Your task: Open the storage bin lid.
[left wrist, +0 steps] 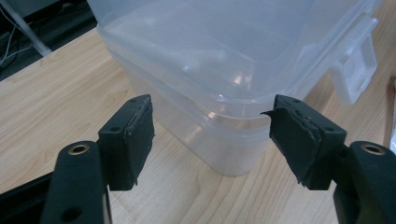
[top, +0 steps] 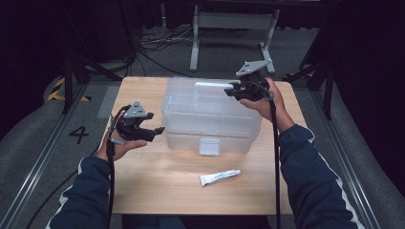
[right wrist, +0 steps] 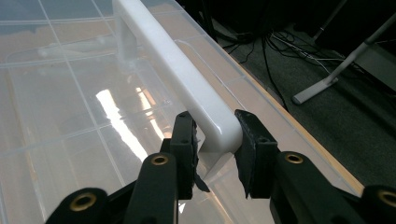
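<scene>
A clear plastic storage box [top: 210, 117] with a lid stands in the middle of the wooden table [top: 157, 181]. Its white carrying handle [top: 212, 85] stands up from the lid. My right gripper [top: 234, 89] is shut on the right end of that handle [right wrist: 205, 112], one pad on each side. My left gripper [top: 157, 131] is held by the box's left front corner [left wrist: 224, 140], open, its jaws apart with nothing pressed between them. The box's front latch [top: 209, 146] hangs down at the front wall.
A small white tube [top: 219, 177] lies on the table in front of the box. Behind the table are a grey metal stand [top: 234, 28] and loose cables [top: 157, 45] on the floor. The table's far edge runs close behind the box [right wrist: 289, 121].
</scene>
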`<state>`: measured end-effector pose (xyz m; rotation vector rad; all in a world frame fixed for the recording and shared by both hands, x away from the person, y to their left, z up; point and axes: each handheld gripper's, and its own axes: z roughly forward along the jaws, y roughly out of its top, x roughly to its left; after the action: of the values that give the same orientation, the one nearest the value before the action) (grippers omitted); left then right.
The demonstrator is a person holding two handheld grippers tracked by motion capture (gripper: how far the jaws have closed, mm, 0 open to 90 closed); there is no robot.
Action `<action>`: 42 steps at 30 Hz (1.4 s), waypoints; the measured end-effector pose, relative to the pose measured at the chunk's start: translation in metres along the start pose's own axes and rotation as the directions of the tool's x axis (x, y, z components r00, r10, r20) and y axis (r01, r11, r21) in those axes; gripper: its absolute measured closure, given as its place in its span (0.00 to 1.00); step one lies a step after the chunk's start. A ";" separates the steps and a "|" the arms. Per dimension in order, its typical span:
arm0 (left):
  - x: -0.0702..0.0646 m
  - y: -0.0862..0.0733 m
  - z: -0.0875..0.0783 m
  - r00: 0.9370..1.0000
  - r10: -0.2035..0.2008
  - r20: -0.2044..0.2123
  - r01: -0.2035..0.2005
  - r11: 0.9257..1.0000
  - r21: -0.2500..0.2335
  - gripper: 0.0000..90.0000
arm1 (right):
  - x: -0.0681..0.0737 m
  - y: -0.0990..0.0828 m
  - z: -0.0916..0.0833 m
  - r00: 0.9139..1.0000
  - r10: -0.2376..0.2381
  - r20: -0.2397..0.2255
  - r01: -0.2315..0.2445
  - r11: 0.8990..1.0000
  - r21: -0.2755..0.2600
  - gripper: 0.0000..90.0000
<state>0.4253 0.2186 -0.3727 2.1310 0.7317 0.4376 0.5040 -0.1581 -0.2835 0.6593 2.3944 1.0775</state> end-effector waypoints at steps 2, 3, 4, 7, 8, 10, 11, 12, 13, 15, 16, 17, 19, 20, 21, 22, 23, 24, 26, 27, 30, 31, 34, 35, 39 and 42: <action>0.000 0.000 0.000 1.000 -0.002 0.008 0.002 1.000 -0.007 0.36 | -0.001 0.002 0.000 1.000 0.002 0.004 -0.003 1.000 0.005 0.78; 0.000 0.000 0.000 1.000 -0.008 0.011 0.008 1.000 -0.014 0.36 | -0.002 0.003 0.000 1.000 0.002 0.005 -0.002 1.000 0.009 0.78; 0.000 0.000 -0.001 1.000 -0.013 0.014 0.013 1.000 -0.024 0.36 | -0.002 0.004 0.000 1.000 0.002 0.007 -0.002 1.000 0.011 0.78; 0.001 -0.002 -0.002 1.000 -0.020 0.008 0.021 0.999 -0.030 0.37 | -0.003 0.006 0.001 1.000 0.006 0.015 -0.006 1.000 0.015 0.78; 0.001 -0.004 -0.001 1.000 -0.025 0.013 0.025 0.999 -0.034 0.38 | -0.004 0.006 0.001 1.000 0.007 0.018 -0.007 1.000 0.014 0.78; -0.001 -0.007 0.001 1.000 -0.017 0.022 0.018 1.000 -0.021 0.37 | -0.005 0.007 0.001 1.000 0.013 0.021 -0.013 1.000 0.014 0.78; -0.002 -0.007 0.002 1.000 -0.015 0.023 0.015 1.000 -0.014 0.37 | -0.005 0.008 0.001 1.000 0.013 0.024 -0.014 1.000 0.013 0.78; -0.003 -0.008 0.003 1.000 -0.012 0.027 0.013 1.000 -0.010 0.37 | -0.006 0.008 0.001 1.000 0.015 0.023 -0.015 1.000 0.013 0.78; -0.003 -0.009 0.005 1.000 -0.016 0.025 0.016 1.000 -0.006 0.38 | -0.006 0.009 0.001 1.000 0.016 0.025 -0.016 1.000 0.014 0.78; -0.003 -0.010 0.008 1.000 -0.019 0.023 0.018 1.000 0.004 0.39 | -0.007 0.010 0.002 0.999 0.016 0.028 -0.016 1.000 0.015 0.78; -0.003 -0.010 0.009 1.000 -0.018 0.024 0.018 1.000 0.004 0.40 | -0.007 0.010 0.002 0.999 0.015 0.031 -0.015 1.000 0.018 0.78; -0.003 -0.010 0.010 0.999 -0.021 0.024 0.021 1.000 0.005 0.40 | -0.007 0.011 0.002 0.999 0.013 0.032 -0.014 1.000 0.019 0.78; -0.003 -0.009 0.011 0.999 -0.026 0.026 0.026 1.000 -0.003 0.43 | -0.007 0.011 0.002 0.999 0.015 0.030 -0.016 1.000 0.023 0.78; -0.004 -0.009 0.012 0.999 -0.026 0.020 0.026 1.000 -0.005 0.46 | -0.007 0.011 0.002 0.999 0.016 0.029 -0.016 1.000 0.023 0.78; -0.004 -0.008 0.012 1.000 -0.026 0.005 0.026 1.000 -0.003 0.50 | -0.007 0.011 0.002 0.999 0.015 0.031 -0.016 1.000 0.025 0.78; -0.005 -0.007 0.012 1.000 -0.030 -0.002 0.030 1.000 -0.003 0.55 | -0.007 0.012 0.002 0.999 0.016 0.032 -0.017 1.000 0.027 0.78; -0.005 -0.007 0.012 1.000 -0.027 -0.005 0.027 1.000 -0.005 0.56 | -0.007 0.012 0.002 0.999 0.016 0.033 -0.017 0.999 0.027 0.78; -0.004 -0.007 0.012 1.000 -0.029 0.000 0.029 1.000 -0.012 0.58 | -0.007 0.012 0.002 0.999 0.016 0.035 -0.017 0.999 0.028 0.78; -0.004 -0.007 0.013 1.000 -0.031 -0.005 0.031 0.999 -0.013 0.61 | -0.007 0.012 0.002 0.999 0.015 0.039 -0.016 0.999 0.029 0.78; -0.004 -0.008 0.014 0.999 -0.036 -0.001 0.036 0.999 -0.018 0.62 | -0.007 0.012 0.002 0.999 0.016 0.038 -0.017 0.999 0.028 0.78; -0.004 -0.008 0.015 0.999 -0.033 -0.008 0.033 0.999 -0.017 0.63 | -0.007 0.012 0.002 0.999 0.016 0.038 -0.017 0.999 0.029 0.78; -0.004 -0.007 0.015 1.000 -0.028 -0.014 0.028 0.999 -0.016 0.64 | -0.007 0.012 0.002 0.999 0.017 0.039 -0.018 0.999 0.029 0.78; -0.005 -0.006 0.016 1.000 -0.029 -0.008 0.028 0.999 -0.029 0.67 | -0.007 0.013 0.002 0.999 0.015 0.042 -0.016 0.999 0.032 0.78; -0.005 -0.005 0.016 1.000 -0.029 -0.011 0.029 0.999 -0.032 0.69 | -0.008 0.013 0.002 0.999 0.013 0.042 -0.014 0.999 0.033 0.78; -0.004 -0.004 0.016 1.000 -0.025 -0.013 0.025 0.999 -0.041 0.75 | -0.008 0.014 0.002 0.999 0.014 0.043 -0.016 0.999 0.034 0.78; -0.005 -0.004 0.017 1.000 -0.023 -0.012 0.023 0.999 -0.040 0.78 | -0.008 0.014 0.002 0.999 0.016 0.040 -0.017 0.999 0.035 0.78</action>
<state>0.4295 0.2074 -0.3865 2.0821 0.7479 0.4504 0.5152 -0.1537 -0.2726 0.7072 2.3830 1.0206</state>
